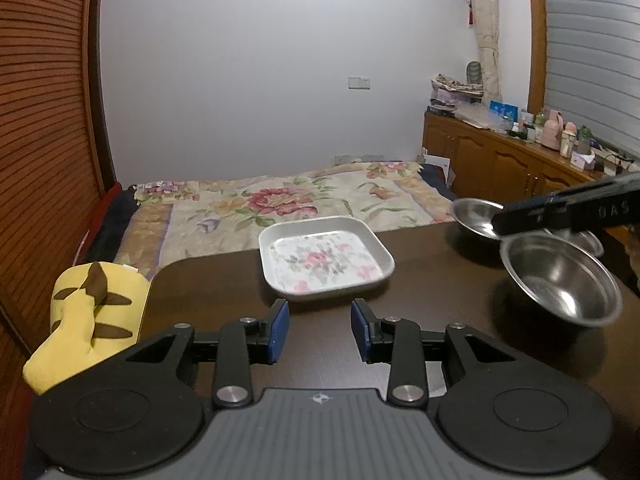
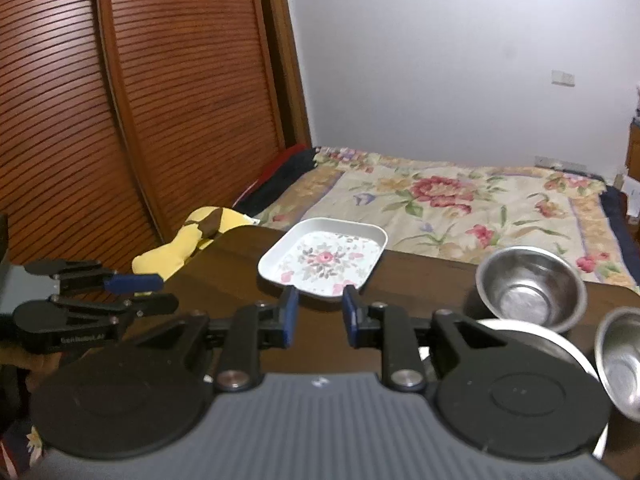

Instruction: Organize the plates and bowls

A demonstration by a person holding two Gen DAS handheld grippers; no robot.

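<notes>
A square white plate with a flower print (image 1: 325,259) (image 2: 324,258) sits at the far edge of the dark wooden table (image 1: 432,304). My left gripper (image 1: 320,330) is open and empty just short of the plate. Steel bowls stand on the right: a near one (image 1: 560,280), a far one (image 1: 474,216), a third behind the right gripper's arm (image 1: 568,208). In the right wrist view my right gripper (image 2: 318,314) is open and empty, near the plate's front edge. Bowls (image 2: 528,288) (image 2: 620,360) lie to its right. The left gripper (image 2: 132,284) shows at the left.
A yellow plush toy (image 1: 86,320) (image 2: 188,246) hangs at the table's left edge. A bed with a flowered cover (image 1: 304,196) lies beyond the table. A slatted wooden door is on the left, a cluttered sideboard (image 1: 520,152) at the right.
</notes>
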